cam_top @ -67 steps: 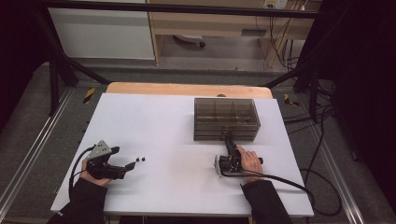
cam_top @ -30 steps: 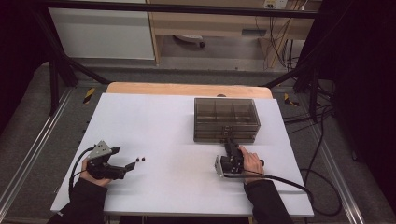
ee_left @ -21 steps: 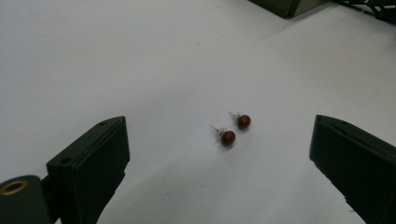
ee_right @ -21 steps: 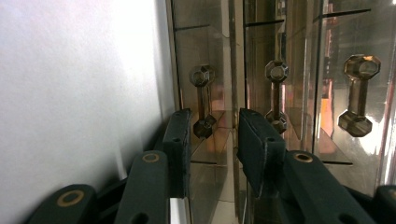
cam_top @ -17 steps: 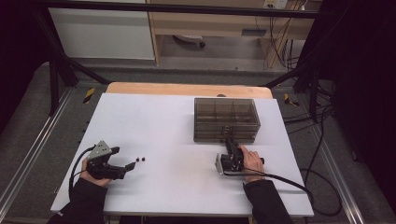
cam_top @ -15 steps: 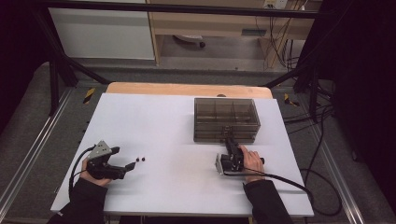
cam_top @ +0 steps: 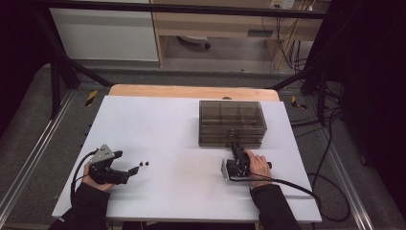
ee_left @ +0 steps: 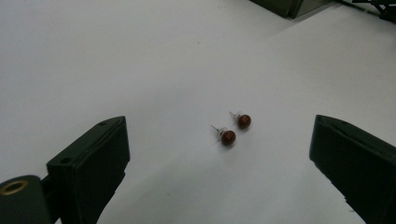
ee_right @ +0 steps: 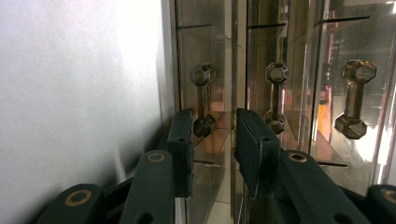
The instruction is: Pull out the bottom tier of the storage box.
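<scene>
Overhead, setting: a white table (cam_top: 191,191) with a person's forearms coming in from the near edge, one gripper in each hand.
Drawer box: a smoky, see-through box (cam_top: 231,115) with small drawers sits on the far right part of the table, its front facing the person.
Right gripper: the right gripper (cam_top: 235,146) lies on its side in the person's right hand (cam_top: 258,165), pointing away at the front of the box, tips right at its lower drawers.
Right gripper, close up: in the right gripper view the two black jaws stand a narrow gap apart, with the bottom drawer's handle (ee_right: 203,100) just ahead of the gap, its near end between the jaw tips. The jaws have just been closing; whether the pads press the handle cannot be told.
Other handles: two more handles of the same shape (ee_right: 275,95) and (ee_right: 357,98) show on the neighbouring drawers.
Left gripper: the left gripper (cam_top: 136,168) rests on the table's near left side in the left hand (cam_top: 98,175), jaws spread wide and holding nothing.
Earrings: two small dark red ball studs (ee_left: 236,129) lie side by side on the bare table, just ahead of the left gripper's open jaws, well apart from the box.
</scene>
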Tool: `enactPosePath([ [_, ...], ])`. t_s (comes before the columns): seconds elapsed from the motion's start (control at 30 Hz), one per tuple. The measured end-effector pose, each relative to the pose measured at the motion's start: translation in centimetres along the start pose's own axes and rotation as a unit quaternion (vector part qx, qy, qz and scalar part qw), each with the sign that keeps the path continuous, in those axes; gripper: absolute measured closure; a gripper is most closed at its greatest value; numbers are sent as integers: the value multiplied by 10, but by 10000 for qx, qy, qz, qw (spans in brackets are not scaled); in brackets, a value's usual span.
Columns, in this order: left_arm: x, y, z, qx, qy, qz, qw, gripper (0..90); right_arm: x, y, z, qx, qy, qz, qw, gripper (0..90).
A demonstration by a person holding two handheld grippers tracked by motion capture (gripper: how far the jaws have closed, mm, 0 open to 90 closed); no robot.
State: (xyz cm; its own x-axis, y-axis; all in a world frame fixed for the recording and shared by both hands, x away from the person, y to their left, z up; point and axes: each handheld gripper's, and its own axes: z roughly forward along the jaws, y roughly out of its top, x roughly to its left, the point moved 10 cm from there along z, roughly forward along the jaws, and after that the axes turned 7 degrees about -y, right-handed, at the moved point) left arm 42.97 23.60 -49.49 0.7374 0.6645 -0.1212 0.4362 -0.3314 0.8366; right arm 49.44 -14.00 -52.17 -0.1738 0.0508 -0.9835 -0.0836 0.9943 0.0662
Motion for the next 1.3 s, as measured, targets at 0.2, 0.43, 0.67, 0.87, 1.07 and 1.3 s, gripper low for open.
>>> enactPosePath([
  [0.2,0,0,0,-6,1,0,10000,49,0,0,-3,-6,20,-35,10000,684],
  [0.43,0,0,0,9,-3,7,10000,49,0,1,-6,-29,48,-72,10000,686],
  [0.67,0,0,0,8,-6,2,10000,49,0,2,-10,-52,67,-68,9999,687],
  [0.87,0,0,0,-5,3,-6,10000,50,1,2,-13,-34,93,-79,9999,687],
  [1.07,0,0,0,4,0,-5,10000,50,1,2,-15,-39,108,-76,9999,687],
  [1.3,0,0,1,13,-7,3,10000,50,0,4,-19,-77,107,-94,9999,688],
])
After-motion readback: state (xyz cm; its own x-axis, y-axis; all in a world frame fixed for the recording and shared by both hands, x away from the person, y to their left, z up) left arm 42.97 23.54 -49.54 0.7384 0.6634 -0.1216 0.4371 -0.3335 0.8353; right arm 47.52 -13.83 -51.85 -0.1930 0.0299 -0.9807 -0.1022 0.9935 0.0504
